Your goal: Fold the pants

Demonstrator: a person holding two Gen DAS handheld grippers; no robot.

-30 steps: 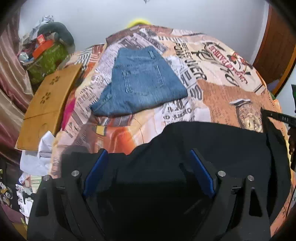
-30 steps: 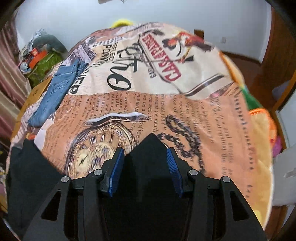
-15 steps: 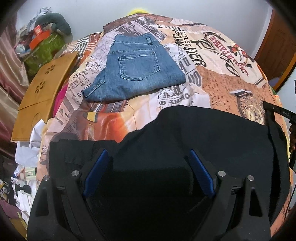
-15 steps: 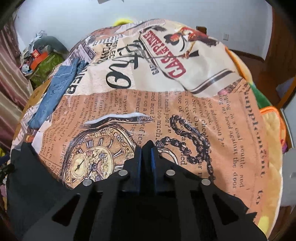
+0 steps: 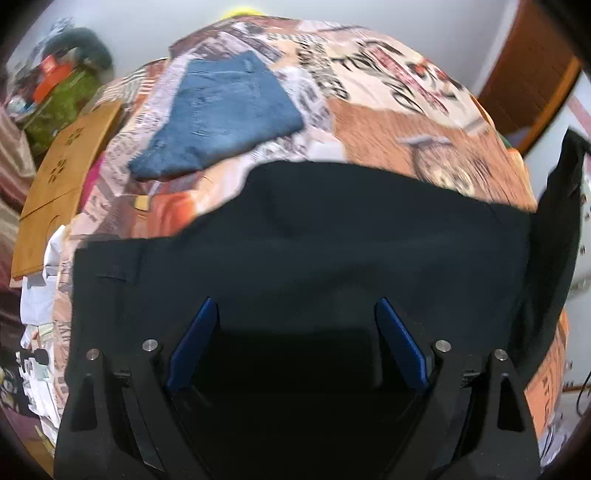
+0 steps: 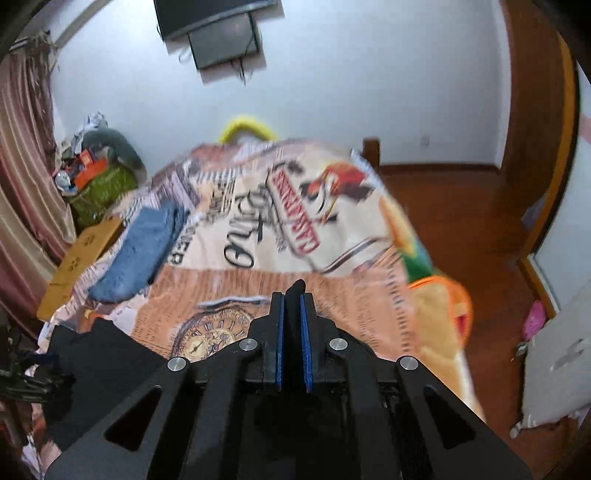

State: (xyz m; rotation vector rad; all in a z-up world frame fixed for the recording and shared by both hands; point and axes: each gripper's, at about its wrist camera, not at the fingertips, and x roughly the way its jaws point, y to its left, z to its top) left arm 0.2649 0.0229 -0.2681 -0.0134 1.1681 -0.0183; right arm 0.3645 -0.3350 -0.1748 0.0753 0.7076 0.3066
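Black pants [image 5: 332,251] lie spread across the patterned bedspread [image 5: 388,122]. My left gripper [image 5: 295,317] hovers over their near part, jaws wide open, blue pads [image 5: 192,343] on either side of the dark cloth without pinching it. The pants' right end [image 5: 561,221] hangs lifted off the bed. In the right wrist view my right gripper [image 6: 291,306] is shut on a fold of the black pants [image 6: 297,288], raised above the bed; the rest of the pants [image 6: 103,365] trails away to the lower left.
Folded blue jeans [image 5: 221,118] lie further back on the bed. A wooden board [image 5: 62,184] and a green bag with clutter [image 5: 62,99] sit off the left edge. A wall screen [image 6: 221,33], wooden floor [image 6: 461,206] and white cushion [image 6: 554,369] show on the right.
My right gripper closed on the black pants' end and rose, tilting up toward the wall. The pants' right end lifted off the bed. My left gripper shifted over the pants, still open.
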